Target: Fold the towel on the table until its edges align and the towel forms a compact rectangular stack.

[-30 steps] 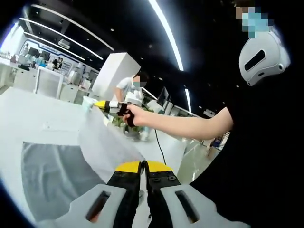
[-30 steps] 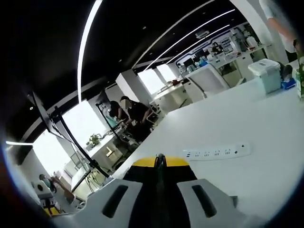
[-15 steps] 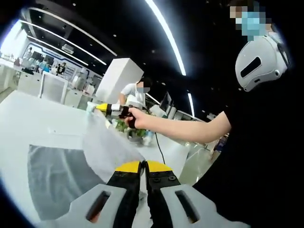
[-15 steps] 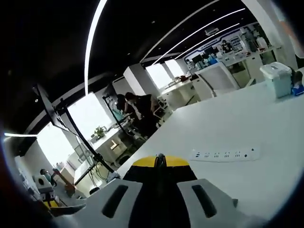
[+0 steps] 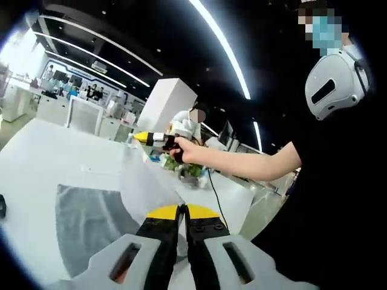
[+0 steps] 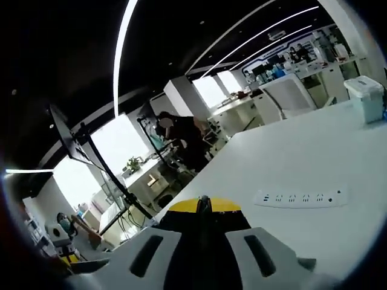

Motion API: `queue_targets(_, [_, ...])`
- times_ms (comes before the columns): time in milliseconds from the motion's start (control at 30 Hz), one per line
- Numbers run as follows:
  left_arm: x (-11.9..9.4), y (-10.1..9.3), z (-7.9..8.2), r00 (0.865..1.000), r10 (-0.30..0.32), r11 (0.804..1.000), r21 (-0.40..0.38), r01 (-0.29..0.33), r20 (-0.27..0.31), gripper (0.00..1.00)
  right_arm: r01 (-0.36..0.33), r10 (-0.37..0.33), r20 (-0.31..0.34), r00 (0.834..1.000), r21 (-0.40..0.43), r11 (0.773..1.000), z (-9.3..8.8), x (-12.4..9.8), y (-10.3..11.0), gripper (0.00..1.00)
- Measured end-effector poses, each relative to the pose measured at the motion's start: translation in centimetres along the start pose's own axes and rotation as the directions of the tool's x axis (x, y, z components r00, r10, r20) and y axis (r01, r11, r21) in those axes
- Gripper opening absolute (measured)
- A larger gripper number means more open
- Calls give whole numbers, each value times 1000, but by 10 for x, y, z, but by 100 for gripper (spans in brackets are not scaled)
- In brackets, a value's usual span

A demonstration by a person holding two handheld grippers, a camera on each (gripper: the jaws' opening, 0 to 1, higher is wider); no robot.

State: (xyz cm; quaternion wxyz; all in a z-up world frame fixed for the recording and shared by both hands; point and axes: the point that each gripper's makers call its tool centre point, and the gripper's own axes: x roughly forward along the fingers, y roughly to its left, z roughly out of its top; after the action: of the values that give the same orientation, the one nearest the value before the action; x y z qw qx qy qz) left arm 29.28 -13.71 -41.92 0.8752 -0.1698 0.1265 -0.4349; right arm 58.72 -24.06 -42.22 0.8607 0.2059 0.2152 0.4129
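Observation:
A grey towel [image 5: 91, 220] lies partly flat on the white table [image 5: 48, 163]. One side of it is lifted into a slanted sheet [image 5: 142, 181]. My left gripper [image 5: 182, 209] is shut, and the lifted edge of the towel runs right into its yellow tips. The right gripper [image 5: 138, 138], held in a person's hand, is up at the far end of that edge, shut on the towel's upper corner. In the right gripper view its own jaws [image 6: 202, 205] stand pressed together above the table, and the cloth between them is hidden.
A white power strip [image 6: 299, 198] lies on the table ahead of the right gripper, with a white lidded bin [image 6: 367, 96] further back. Green plants [image 5: 190, 172] and a cable [image 5: 214, 193] sit past the towel. The person's dark torso [image 5: 326, 199] stands close on the right.
Both views have shifted a little with the hands. The raised towel edge stays stretched between the two grippers, and the right gripper sits slightly further right in the left gripper view.

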Motion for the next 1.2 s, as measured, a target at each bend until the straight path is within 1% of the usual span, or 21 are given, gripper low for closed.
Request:
queue_targets(100, [-3,4,-2,1000,18,1000,-7,-18,-14,3,-9,9,-2,1000,-4,1000,0,4,6,1])
queue_targets(333, [-9,14,-4,999,46,999,-19,-47,-14,3,-20,20,-26,999,-21,1000,-4,11,12,1])
queue_targets(500, [-14,18,-7,997,70,998,4,-70,-41,3,-32,31,-30,999,-9,999,-5,15,17,1])
queue_targets(533, [-14,18,-8,997,70,998,3,-70,-42,3,-34,33,-34,999,-23,999,-5,16,18,1])
queue_targets(567, [-15,20,-8,996,74,997,2,-74,-43,3,-27,24,-52,998,-49,998,-7,18,18,1])
queue_targets(633, [-17,23,-10,995,88,996,-6,-89,-41,3,-27,24,-60,998,-49,998,-9,21,17,1])
queue_targets(700, [-19,27,-8,993,116,993,2,-116,-15,3,-24,21,-63,998,-52,998,-11,23,16,1])
queue_targets(800, [-21,29,-11,993,120,993,-13,-120,-17,3,-25,20,-71,997,-62,998,-12,26,17,1])
queue_targets(967, [-24,34,-19,988,150,989,-13,-150,-39,3,-32,26,-81,996,-82,996,-14,31,22,1])
queue_targets(1200, [-29,35,-15,986,167,986,-24,-168,-20,3,-46,39,-81,996,-91,995,-11,38,28,1])
